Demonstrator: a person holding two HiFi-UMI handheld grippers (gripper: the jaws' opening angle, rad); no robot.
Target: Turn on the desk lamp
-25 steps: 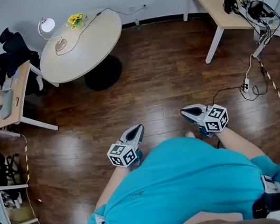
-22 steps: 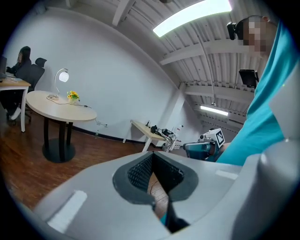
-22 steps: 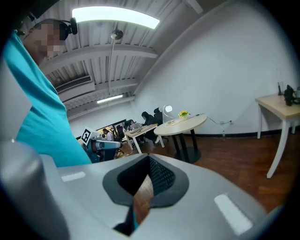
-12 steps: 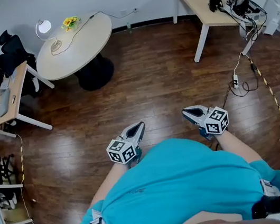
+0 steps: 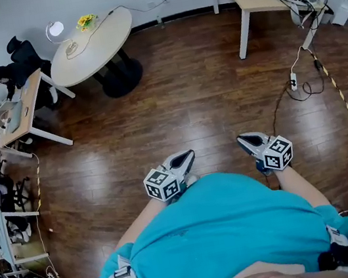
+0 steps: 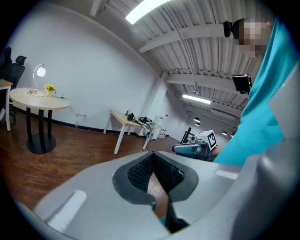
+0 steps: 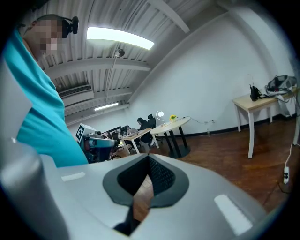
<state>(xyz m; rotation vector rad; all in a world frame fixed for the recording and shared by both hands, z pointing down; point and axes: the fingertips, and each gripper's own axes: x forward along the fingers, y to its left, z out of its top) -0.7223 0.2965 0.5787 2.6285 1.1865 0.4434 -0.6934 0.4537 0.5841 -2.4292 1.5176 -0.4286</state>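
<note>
Head view. The white desk lamp (image 5: pixel 56 31), a round head on a thin arched neck, stands at the far-left rim of the round pale-topped desk (image 5: pixel 101 48), just beside the yellow flowers (image 5: pixel 86 22). A dark cord (image 5: pixel 113 14) runs from the desk top toward the far wall. The left tongs (image 5: pixel 184 159) and right tongs (image 5: pixel 249 140) sit near, tucked against the teal shirt (image 5: pixel 224 233). Glossy dark wood floor (image 5: pixel 187 99) lies between them and the desk. I judge this a carrying posture: lamp well apart, approach not yet done.

Left gripper view. Grey smooth shells, black ribbed pads meeting at the tips; closed, nothing held. The lamp is small at far left, its head bright; I cannot tell whether it is lit.

Right gripper view. Same pads, tips together, empty. Lamp and desk sit far off at centre, so no switch is visible.
</note>
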